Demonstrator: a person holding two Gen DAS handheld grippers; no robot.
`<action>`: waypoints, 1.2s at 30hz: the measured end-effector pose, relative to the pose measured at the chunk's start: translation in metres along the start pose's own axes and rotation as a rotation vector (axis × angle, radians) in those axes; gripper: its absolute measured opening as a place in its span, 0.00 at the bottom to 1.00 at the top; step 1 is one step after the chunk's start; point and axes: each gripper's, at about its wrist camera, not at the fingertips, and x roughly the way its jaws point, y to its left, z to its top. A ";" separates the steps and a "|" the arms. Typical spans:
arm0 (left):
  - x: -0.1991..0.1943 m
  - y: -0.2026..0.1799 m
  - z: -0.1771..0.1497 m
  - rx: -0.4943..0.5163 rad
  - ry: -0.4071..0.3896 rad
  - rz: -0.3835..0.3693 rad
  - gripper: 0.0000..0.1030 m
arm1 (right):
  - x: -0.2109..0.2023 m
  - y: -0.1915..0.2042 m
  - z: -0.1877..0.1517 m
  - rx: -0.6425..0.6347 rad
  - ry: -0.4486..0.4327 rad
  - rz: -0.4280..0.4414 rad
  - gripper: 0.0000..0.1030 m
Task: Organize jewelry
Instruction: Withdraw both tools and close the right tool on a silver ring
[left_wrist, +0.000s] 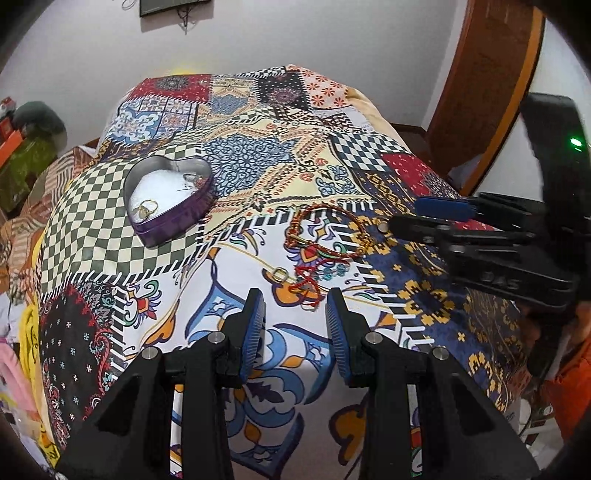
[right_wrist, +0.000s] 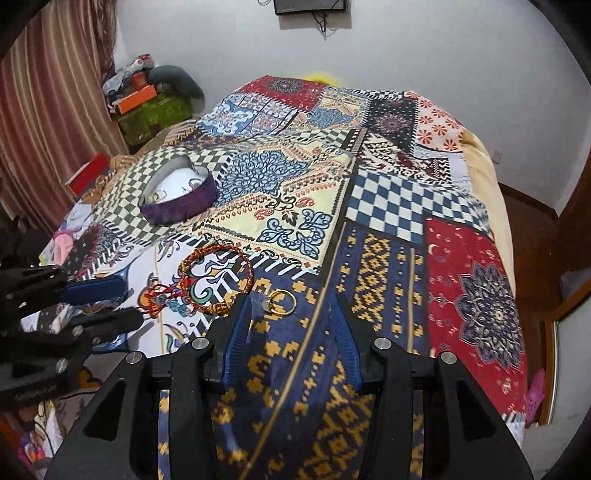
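- The left fingers (left_wrist: 295, 295) stood spread apart above the bedspread (left_wrist: 332, 173), with nothing between their blue ribbed pads; we saw them hanging just short of the red cords.
- The right fingers (right_wrist: 291, 302) were likewise parted and empty, low over the navy and gold patch of the bed cover.
- Just ahead of the right fingers lay a gold ring (right_wrist: 282, 302), close to the left pad, resting on the cloth.
- Beside that ring we saw a red braided bracelet (right_wrist: 216, 275) lying flat in a loop, its tasselled cords and small teal beads trailing towards the left fingers.
- In the left wrist view a small gold ring (left_wrist: 279, 275) lay just left of those cords.
- Farther off, on the green checked patch, sat a purple heart-shaped tin (left_wrist: 170, 199), open, with a white lining.
- Inside the tin we made out gold rings (left_wrist: 147, 208) near its point and a few smaller pieces (left_wrist: 192, 179) by its far lobe, too small to name.
- Beyond the bed stood a pale wall (right_wrist: 443, 55).
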 end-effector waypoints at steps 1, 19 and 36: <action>0.000 0.000 0.000 0.001 0.000 -0.002 0.34 | 0.004 0.000 0.000 0.000 0.002 0.001 0.40; 0.009 0.002 0.000 -0.035 -0.025 -0.015 0.27 | 0.011 -0.004 -0.004 0.026 -0.007 0.049 0.19; 0.016 0.001 0.005 -0.062 -0.024 -0.027 0.19 | -0.012 0.002 -0.009 0.039 -0.037 0.098 0.19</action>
